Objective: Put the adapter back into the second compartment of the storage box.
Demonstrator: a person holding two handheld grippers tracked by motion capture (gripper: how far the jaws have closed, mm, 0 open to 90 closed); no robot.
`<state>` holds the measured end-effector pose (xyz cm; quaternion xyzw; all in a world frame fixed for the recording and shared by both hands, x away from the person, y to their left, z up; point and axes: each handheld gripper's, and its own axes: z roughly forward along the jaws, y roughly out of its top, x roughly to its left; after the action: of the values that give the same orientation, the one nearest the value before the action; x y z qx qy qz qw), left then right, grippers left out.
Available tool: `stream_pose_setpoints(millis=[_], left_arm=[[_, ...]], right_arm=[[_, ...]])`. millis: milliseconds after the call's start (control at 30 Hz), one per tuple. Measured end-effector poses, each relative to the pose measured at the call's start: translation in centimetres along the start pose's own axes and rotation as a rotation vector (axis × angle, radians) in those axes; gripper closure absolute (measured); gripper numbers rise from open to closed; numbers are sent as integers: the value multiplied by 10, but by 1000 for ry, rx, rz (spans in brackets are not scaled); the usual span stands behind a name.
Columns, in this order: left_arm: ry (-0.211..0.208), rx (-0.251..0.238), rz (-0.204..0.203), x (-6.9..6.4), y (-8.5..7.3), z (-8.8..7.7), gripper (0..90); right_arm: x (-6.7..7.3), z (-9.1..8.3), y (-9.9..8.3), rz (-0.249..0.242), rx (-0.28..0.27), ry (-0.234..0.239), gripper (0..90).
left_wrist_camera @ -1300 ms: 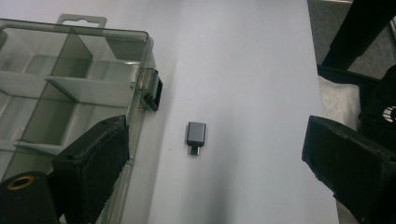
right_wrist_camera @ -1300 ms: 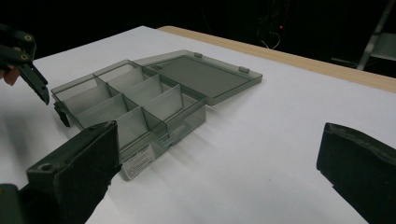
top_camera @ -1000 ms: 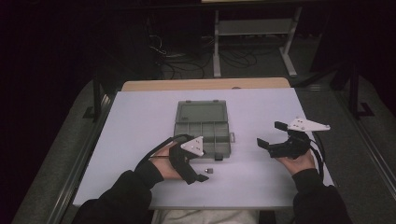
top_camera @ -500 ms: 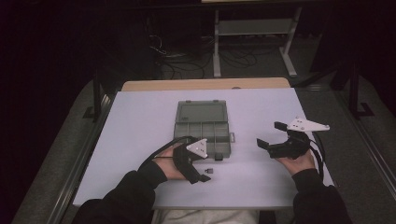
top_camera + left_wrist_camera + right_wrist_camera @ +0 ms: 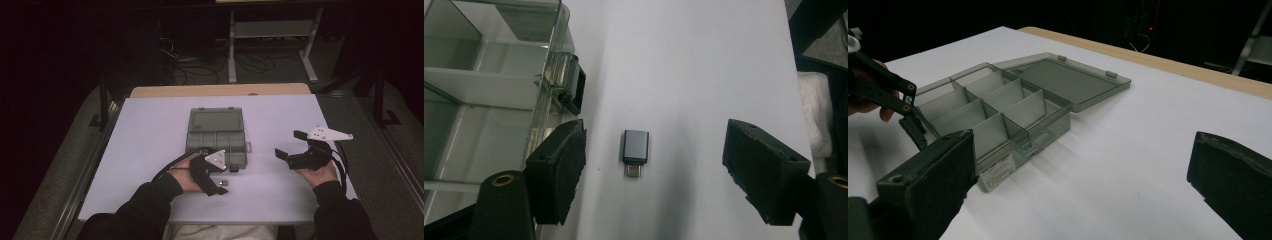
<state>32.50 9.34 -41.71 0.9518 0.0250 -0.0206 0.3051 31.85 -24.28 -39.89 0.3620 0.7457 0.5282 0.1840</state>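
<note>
— Why is the box (image 5: pixel 217 135) lying flat open in the middle of the surface (image 5: pixel 150 130), lid toward the far edge?

— So the compartments face up, I'd guess, ready to take small parts. From the right hand-held gripper's view the dividers (image 5: pixel 998 107) show nothing in them that I can make out.

— And the right hand-held gripper (image 5: pixel 291 145)?

— Resting near the right edge, well apart from the box, jaws spread with nothing between them. It looks parked.

— The left one?

— The left hand-held gripper (image 5: pixel 220 187) points down near the front edge, just beside the box's front wall. Its jaws have just been closing, yet stand apart, either side of the little adapter (image 5: pixel 635 152). The pads (image 5: pixel 558 165) aren't touching it.

— Anything in the way?

— The box's latch (image 5: pixel 572 89) sticks out close to one jaw, and that jaw sits almost against the wall. It could catch there, I'd say. The adapter itself lies flat on bare surface, plug end toward the gripper.
</note>
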Motion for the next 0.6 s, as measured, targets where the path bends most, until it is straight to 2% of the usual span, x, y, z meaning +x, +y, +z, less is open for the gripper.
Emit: stream_pose_setpoints(millis=[167,467,600], left_arm=[[-5,10,-2,2,-1,6,273],[-4,26,18,2,-2,13,318],[-4,30,26,3,-2,14,383]], right_arm=[[0,0,0,0,0,1,0],[0,0,0,-4,4,8,0],[1,1,0,-3,6,9,0]])
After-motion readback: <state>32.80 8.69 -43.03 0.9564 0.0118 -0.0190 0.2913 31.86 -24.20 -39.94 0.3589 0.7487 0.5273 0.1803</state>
